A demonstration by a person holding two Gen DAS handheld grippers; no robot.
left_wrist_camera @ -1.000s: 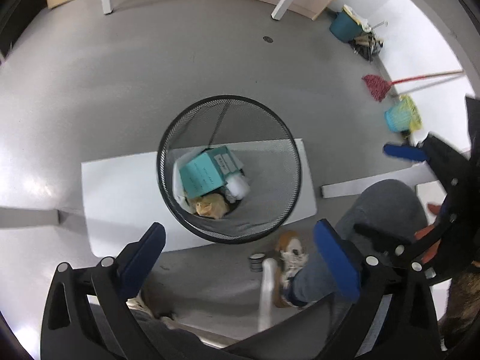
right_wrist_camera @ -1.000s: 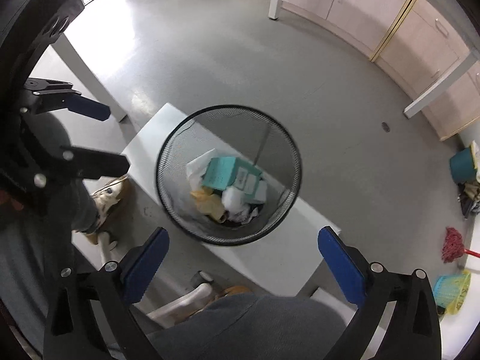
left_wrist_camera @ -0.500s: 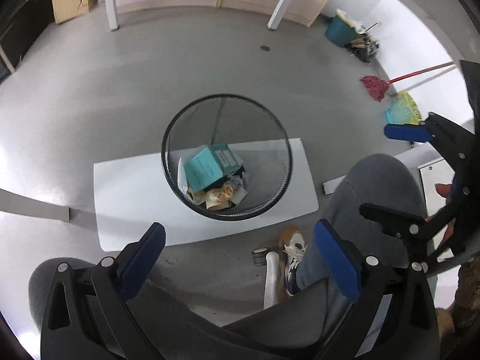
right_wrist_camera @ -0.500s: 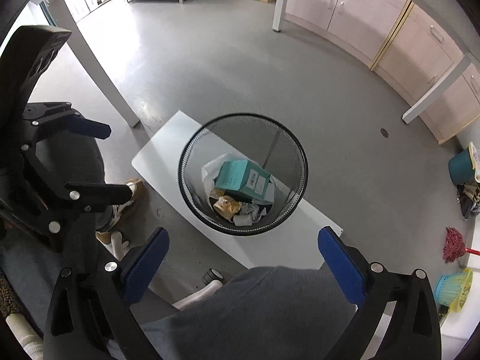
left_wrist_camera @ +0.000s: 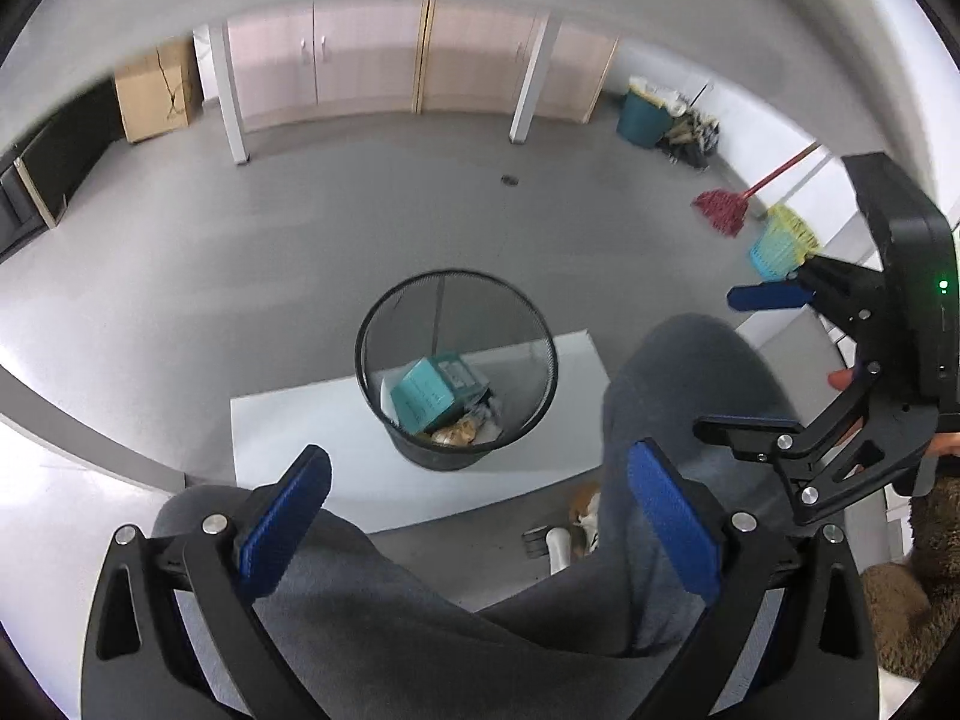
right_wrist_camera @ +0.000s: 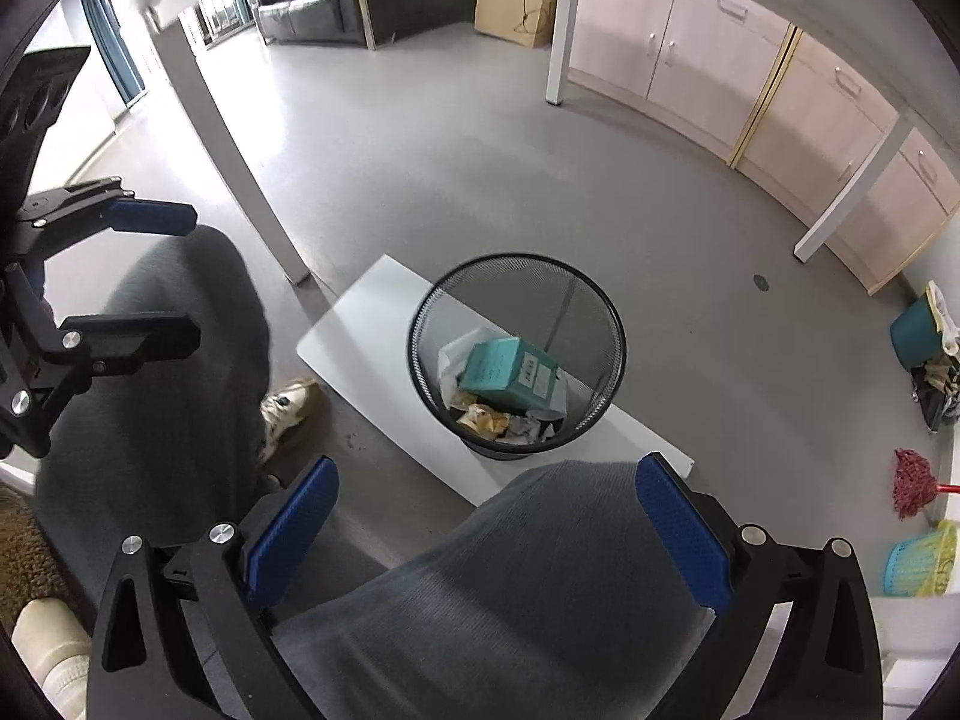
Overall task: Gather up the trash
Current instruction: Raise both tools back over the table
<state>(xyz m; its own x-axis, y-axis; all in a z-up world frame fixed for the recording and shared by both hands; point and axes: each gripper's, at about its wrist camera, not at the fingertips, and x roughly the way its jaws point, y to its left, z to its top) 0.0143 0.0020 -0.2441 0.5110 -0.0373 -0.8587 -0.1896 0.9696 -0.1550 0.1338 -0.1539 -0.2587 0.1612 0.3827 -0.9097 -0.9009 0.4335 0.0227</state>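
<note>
path down to mesh bin [right_wrist_camera: 516, 354]: my grey-trousered knees [right_wrist_camera: 540, 588] block low | bin mouth unobstructed | floor beyond free

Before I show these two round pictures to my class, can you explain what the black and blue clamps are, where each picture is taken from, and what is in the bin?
There is no robot here. A seated person holds a hand-held gripping tool in each hand, and each tool carries a wide-angle camera looking forward along its two blue-padded fingers. That is why the pictures look round and bent.

One picture comes from the left tool, the other from the right tool. Each also shows the other tool off to the side. Both tools are open and hold nothing.

Below them are the person's grey-trousered knees and a black mesh bin standing on a flat white board on the grey floor. Inside the bin lie a teal box and crumpled paper and wrappers.
</note>
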